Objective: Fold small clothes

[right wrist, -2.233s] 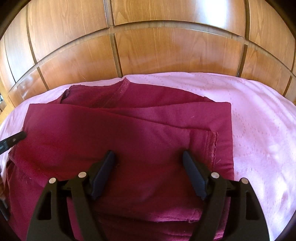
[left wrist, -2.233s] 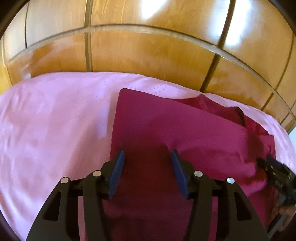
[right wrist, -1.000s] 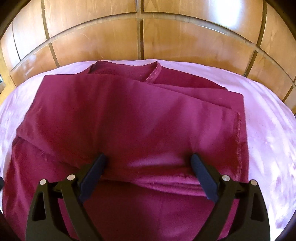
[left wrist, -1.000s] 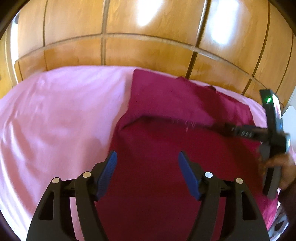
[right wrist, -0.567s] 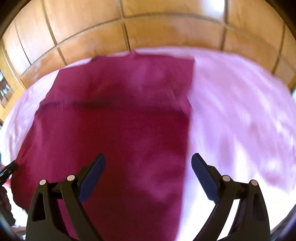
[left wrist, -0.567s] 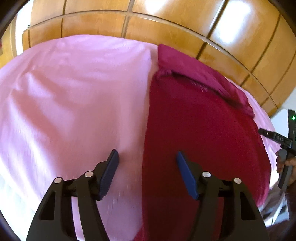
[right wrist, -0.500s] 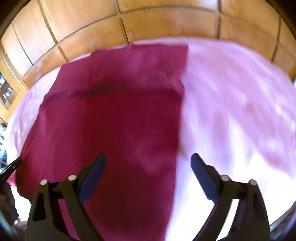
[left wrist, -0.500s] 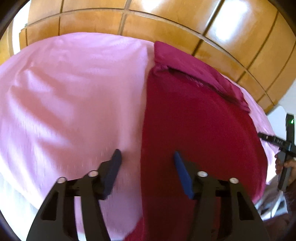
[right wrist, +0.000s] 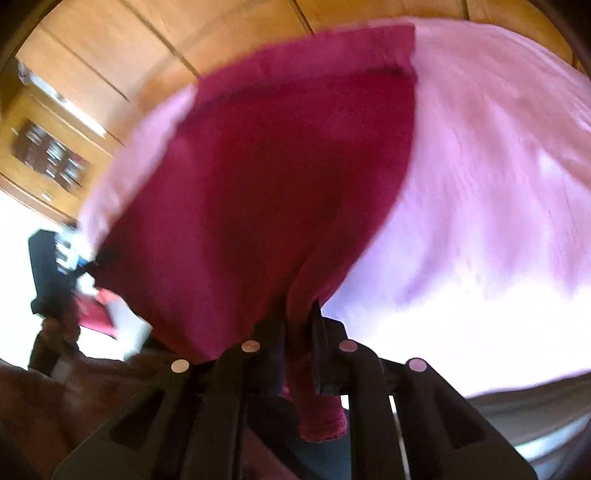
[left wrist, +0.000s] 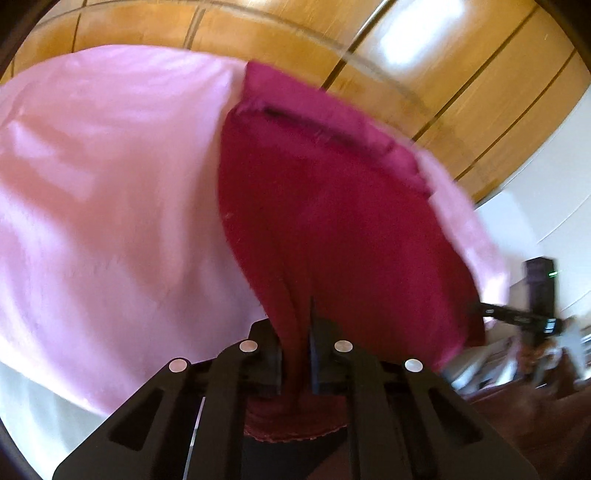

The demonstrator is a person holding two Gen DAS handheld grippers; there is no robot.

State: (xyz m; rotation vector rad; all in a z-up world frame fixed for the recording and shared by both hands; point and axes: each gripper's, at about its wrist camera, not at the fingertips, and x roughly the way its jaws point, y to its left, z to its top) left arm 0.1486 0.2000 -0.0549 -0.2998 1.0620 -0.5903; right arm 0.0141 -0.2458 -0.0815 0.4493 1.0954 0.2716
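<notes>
The dark red garment (left wrist: 325, 206) lies on the pink bedsheet (left wrist: 110, 192), filling the middle of both frames and running up toward the wooden panelling (left wrist: 295, 33) along the top. Its far end is already doubled over, showing as a folded band across the upper centre of the left wrist view. The near edge is lifted off the bed. The left hand-held gripper (left wrist: 295, 350), at the bottom centre of its frame, is pinched together on one near corner, with cloth bunched between its fingers and spilling out below. The right hand-held gripper (right wrist: 299, 354), bottom centre of its own frame, is likewise clamped on the other near corner.

The cloth looks soft, light and limp: it sags and gathers into pleats at each pinch instead of holding a line. It will probably droop between the two holds, so gripping right at the corners and keeping the edge taut seems the best way to carry it over evenly.
</notes>
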